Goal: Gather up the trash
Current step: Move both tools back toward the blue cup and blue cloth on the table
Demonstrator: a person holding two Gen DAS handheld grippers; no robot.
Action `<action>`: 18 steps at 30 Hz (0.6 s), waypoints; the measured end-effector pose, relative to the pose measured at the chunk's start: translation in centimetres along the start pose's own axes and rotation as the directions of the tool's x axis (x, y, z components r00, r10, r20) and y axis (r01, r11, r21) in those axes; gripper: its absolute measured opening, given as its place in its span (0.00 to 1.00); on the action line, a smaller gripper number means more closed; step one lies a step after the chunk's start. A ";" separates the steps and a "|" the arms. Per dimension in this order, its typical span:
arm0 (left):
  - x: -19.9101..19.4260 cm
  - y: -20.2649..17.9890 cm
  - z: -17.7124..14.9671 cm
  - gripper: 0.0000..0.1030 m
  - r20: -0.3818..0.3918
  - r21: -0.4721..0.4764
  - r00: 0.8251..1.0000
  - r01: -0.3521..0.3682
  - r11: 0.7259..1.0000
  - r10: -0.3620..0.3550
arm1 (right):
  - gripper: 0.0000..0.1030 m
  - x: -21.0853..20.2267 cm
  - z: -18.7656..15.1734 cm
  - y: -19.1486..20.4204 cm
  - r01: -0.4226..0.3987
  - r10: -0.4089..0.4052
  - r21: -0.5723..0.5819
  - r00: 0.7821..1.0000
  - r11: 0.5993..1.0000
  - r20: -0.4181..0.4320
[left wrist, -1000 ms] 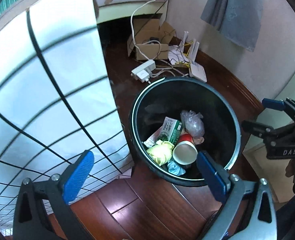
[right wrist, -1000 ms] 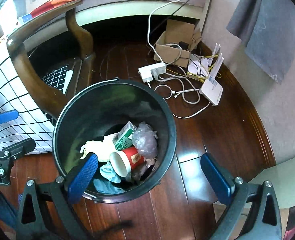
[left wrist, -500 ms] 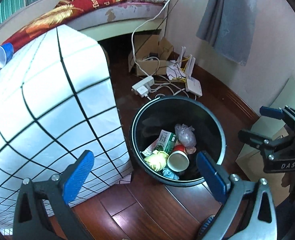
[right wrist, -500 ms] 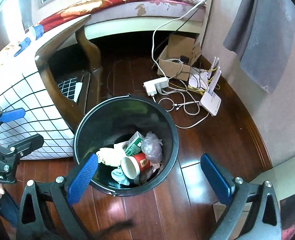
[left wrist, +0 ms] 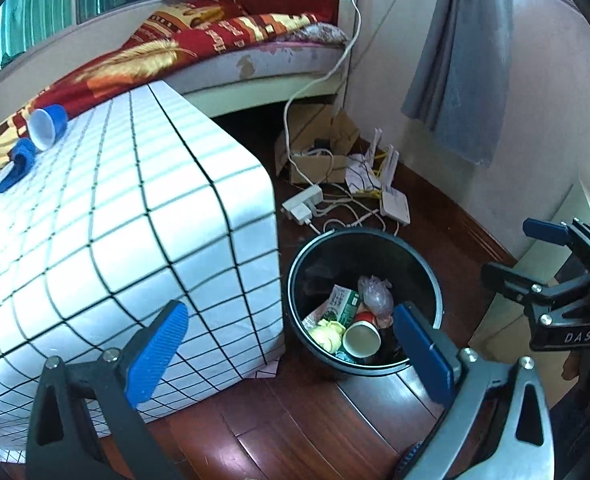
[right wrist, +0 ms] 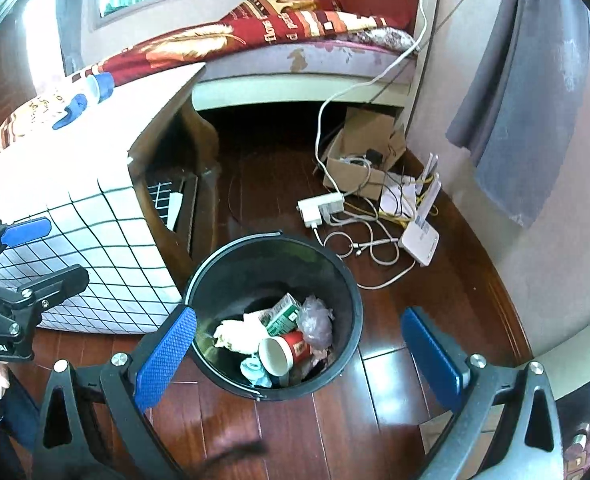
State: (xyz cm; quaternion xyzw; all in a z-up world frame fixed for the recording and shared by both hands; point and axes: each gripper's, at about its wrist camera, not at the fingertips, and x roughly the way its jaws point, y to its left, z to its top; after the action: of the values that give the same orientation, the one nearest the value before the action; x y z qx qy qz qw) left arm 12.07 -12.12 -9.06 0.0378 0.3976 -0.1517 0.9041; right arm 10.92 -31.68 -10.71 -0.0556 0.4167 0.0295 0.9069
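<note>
A black trash bin [left wrist: 427, 268] [right wrist: 347, 280] stands on the wooden floor beside a table. In it lie a red paper cup [left wrist: 362, 334] [right wrist: 285, 352], a green carton [left wrist: 345, 304] [right wrist: 283, 314], a clear plastic bag [right wrist: 315, 320] and crumpled paper [right wrist: 235, 332]. My left gripper [left wrist: 291, 344] is open and empty, high above the bin's near side. My right gripper [right wrist: 299, 356] is open and empty, above the bin. A blue paper cup [left wrist: 47, 126] [right wrist: 99, 86] and a blue scrap [left wrist: 17, 164] [right wrist: 69, 112] lie on the table.
The table [left wrist: 155, 216] has a white grid cloth. Behind the bin lie a power strip [right wrist: 321, 208], cables, a white router [right wrist: 419, 236] and a cardboard box [right wrist: 359, 148]. A bed with a red blanket [right wrist: 295, 24] stands at the back. A grey cloth [left wrist: 463, 60] hangs on the wall.
Both grippers have risen and pulled back from the bin, so the bin looks smaller and the tabletop and bed have come into view. Both stay open and empty.
</note>
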 end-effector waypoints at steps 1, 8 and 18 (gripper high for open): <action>-0.4 0.2 0.1 1.00 0.008 -0.003 1.000 -0.001 1.000 0.001 | 1.00 -0.4 0.3 0.3 0.000 0.000 -0.006 1.000 1.000 0.010; -3.0 1.8 1.0 1.00 0.059 -0.025 0.998 -0.026 0.999 0.027 | 1.00 -2.5 2.2 2.2 0.000 0.002 -0.029 0.997 1.000 0.072; -5.9 5.7 1.4 1.00 0.110 -0.084 0.991 -0.072 0.994 0.081 | 1.00 -4.9 5.6 5.7 -0.019 0.029 -0.059 0.985 0.998 0.168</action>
State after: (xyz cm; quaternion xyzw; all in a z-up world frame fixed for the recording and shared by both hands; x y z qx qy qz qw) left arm 11.05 -5.49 -4.11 0.0084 0.3499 -0.1028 0.9311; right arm 11.35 -25.39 -3.78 -0.0736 0.3378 0.0569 0.9366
